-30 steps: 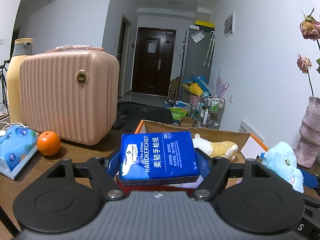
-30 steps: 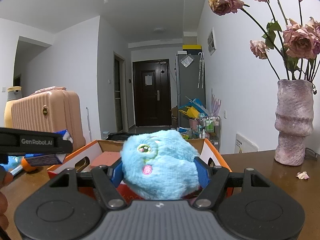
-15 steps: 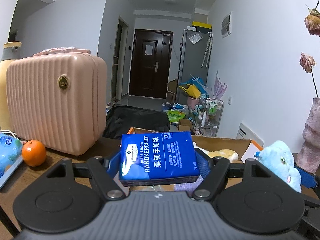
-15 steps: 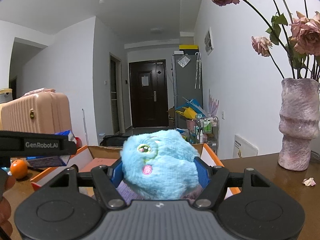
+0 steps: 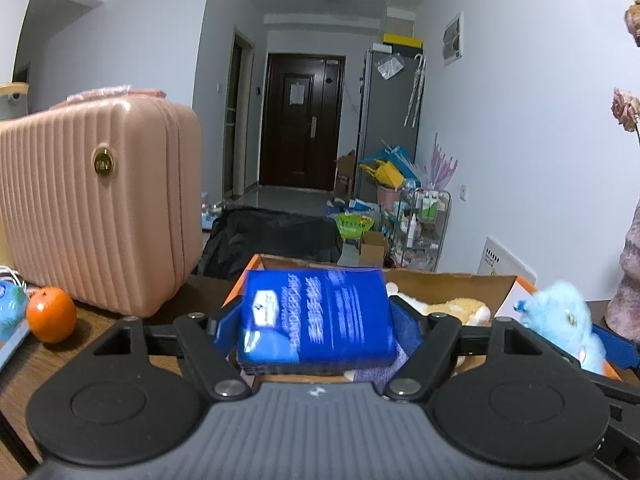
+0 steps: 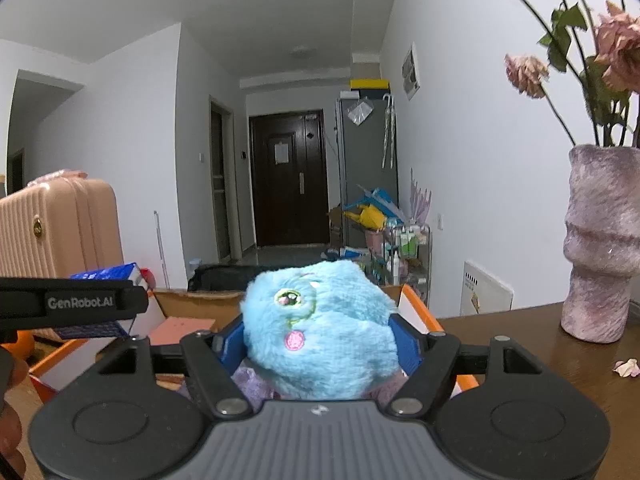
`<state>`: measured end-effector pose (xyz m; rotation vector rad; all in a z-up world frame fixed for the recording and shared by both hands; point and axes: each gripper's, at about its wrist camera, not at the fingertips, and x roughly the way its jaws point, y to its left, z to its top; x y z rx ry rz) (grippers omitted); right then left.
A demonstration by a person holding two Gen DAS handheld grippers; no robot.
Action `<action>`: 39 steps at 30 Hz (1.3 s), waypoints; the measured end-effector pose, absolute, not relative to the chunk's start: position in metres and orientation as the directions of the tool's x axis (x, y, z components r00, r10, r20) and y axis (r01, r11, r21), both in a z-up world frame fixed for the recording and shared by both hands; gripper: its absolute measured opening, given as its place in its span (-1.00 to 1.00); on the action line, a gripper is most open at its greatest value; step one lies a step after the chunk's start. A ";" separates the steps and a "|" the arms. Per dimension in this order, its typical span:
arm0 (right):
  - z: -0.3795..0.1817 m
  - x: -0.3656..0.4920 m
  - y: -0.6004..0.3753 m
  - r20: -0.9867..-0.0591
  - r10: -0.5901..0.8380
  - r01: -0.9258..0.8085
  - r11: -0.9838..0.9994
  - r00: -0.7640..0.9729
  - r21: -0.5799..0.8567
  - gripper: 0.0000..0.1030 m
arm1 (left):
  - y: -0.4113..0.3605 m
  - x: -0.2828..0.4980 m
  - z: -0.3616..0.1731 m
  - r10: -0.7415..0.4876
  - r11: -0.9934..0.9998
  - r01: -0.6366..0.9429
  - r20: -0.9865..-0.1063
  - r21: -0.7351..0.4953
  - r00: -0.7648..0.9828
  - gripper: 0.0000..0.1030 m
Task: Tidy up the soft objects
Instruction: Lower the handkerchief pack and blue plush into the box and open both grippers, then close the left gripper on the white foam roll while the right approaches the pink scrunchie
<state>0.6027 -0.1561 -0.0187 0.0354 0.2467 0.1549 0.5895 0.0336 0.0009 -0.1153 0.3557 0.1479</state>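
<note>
While both hands hang over the open cardboard box (image 5: 448, 280), each gripper has just been opening, seemingly to drop its load inside. The left gripper (image 5: 316, 320) shows its jaws spread clear of the blurred blue tissue pack (image 5: 316, 312) between them; the right gripper (image 6: 320, 340) has loosened around the blue plush toy (image 6: 320, 328), though fur hides any gap. A yellow plush (image 5: 456, 306) already lies in the box. On the wooden bench (image 6: 520, 328) stand a pink case (image 5: 96, 204), an orange (image 5: 51, 314) and a vase (image 6: 600, 248); a hallway lies beyond.
</note>
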 end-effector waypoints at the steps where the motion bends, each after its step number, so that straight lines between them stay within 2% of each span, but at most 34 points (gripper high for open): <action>1: -0.020 0.604 -0.157 -0.252 0.154 -0.145 0.988 0.955 0.055 0.45 | 0.035 0.590 0.000 0.125 0.982 -0.167 -0.360 -0.090 0.925 0.70; 3: -0.020 0.606 -0.158 -0.266 0.150 -0.140 0.989 0.952 0.057 0.76 | 0.037 0.589 0.000 0.136 0.978 -0.182 -0.358 -0.099 0.924 0.95; 8: -0.022 0.606 -0.161 -0.273 0.126 -0.115 0.992 0.954 0.056 1.00 | 0.038 0.585 -0.001 0.156 0.975 -0.201 -0.352 -0.095 0.923 1.00; 15: -0.022 0.603 -0.169 -0.278 0.115 -0.095 0.992 0.954 0.084 1.00 | 0.043 0.579 -0.002 0.165 0.971 -0.217 -0.365 -0.106 0.916 1.00; 39: -0.022 0.521 -0.204 -0.271 0.090 -0.083 0.996 0.958 0.036 1.00 | 0.017 0.501 -0.010 0.132 0.977 -0.190 -0.418 -0.101 0.899 1.00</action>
